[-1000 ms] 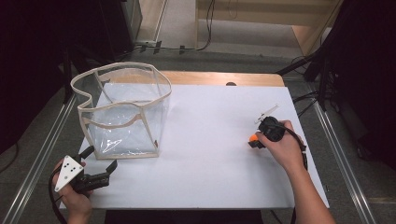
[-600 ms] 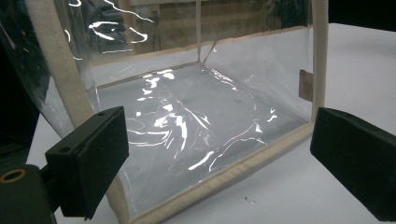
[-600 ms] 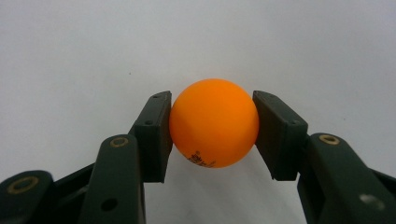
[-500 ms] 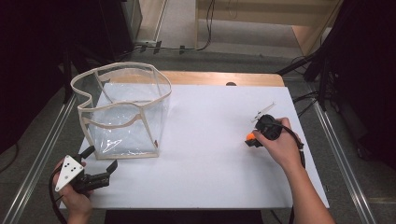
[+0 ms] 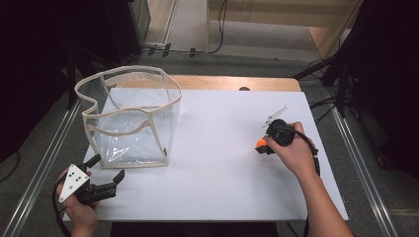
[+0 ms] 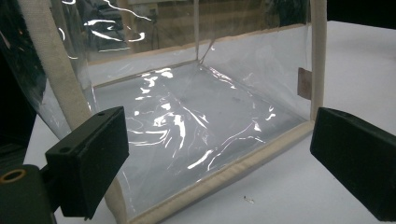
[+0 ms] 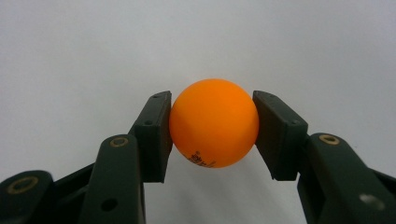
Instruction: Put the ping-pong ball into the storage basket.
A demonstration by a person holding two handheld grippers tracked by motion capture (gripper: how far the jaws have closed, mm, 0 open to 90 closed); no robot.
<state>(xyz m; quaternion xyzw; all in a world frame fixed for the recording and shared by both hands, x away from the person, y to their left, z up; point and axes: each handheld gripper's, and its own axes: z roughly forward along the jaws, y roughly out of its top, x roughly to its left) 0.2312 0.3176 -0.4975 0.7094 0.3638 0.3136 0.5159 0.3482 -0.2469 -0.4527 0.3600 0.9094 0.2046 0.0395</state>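
An orange ping-pong ball is clamped between the two black jaws of my right gripper, held just over the white table. In the high view that ball peeks out at the tip of the right gripper, right of the table's middle. A clear plastic bag with beige trim stands open-topped at the back left. My left gripper is open near the front left corner, its jaws pointing at the bag's lower front edge from close by, with nothing between them.
The white table top stretches between bag and ball. A wooden strip runs along the far edge. Metal rails flank both sides, with dark equipment and cables on the floor behind.
My right gripper with the ball has shifted slightly left and toward the near side. The left gripper and the bag have stayed still.
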